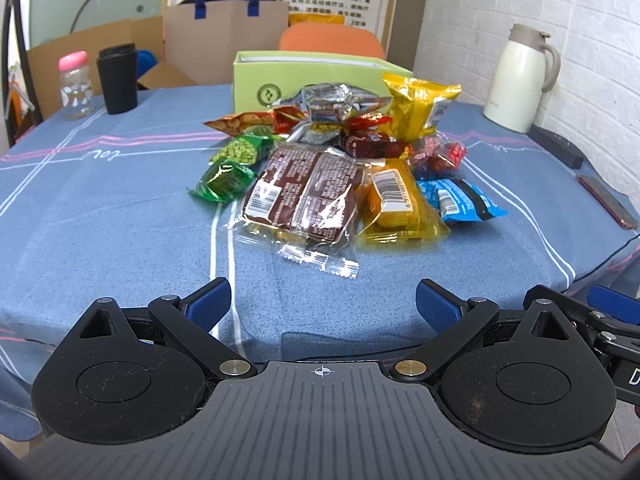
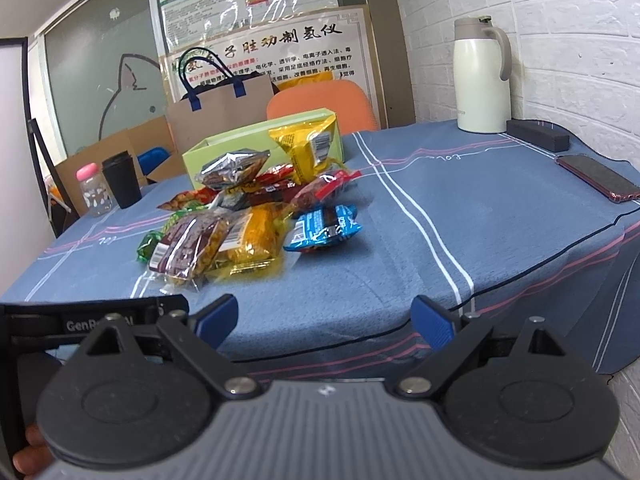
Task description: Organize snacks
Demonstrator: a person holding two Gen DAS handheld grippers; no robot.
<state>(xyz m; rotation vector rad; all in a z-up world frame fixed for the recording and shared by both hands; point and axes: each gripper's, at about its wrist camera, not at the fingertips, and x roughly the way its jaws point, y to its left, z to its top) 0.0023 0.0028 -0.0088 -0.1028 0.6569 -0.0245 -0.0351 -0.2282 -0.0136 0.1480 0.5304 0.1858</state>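
Clearly nothing is packed yet: the snack pile (image 1: pixel 340 156) lies loose on the blue-clothed table (image 1: pixel 100 208), heaped just in front of the green box (image 1: pixel 280 80), which I take as the landmark and the likely destination. The left hand-held gripper (image 1: pixel 323 304) hangs near the table's front edge, well short of the pile, with its blue pads spread wide and nothing between them. The right hand-held gripper (image 2: pixel 324 316) is likewise spread and empty, on the side of the pile away from the pink-capped bottle (image 2: pixel 93 190).

To do this step well, I would start with the packets farthest from the box, since they are free of the heap: the clear-wrapped brown cake packet (image 1: pixel 304 196), the yellow packet (image 1: pixel 396 204) touching it, and the blue packet (image 2: pixel 324 230) at the outer edge. Pinching a crimped end seal should hold better than squeezing the puffy middle, and it probably spares the contents. The film looks slick, so a light lift that tests the hold before travel seems wise. Another yellow bag (image 1: pixel 420 104) leans against the box wall and may topple if its neighbours shift.

As for containers, the box stands open at the top; its inside is not visible from either view. A paper bag (image 1: pixel 226 28) with blue handles stands behind the box, contents unseen. Off to one side of the box stands a black cup (image 1: pixel 117 78).
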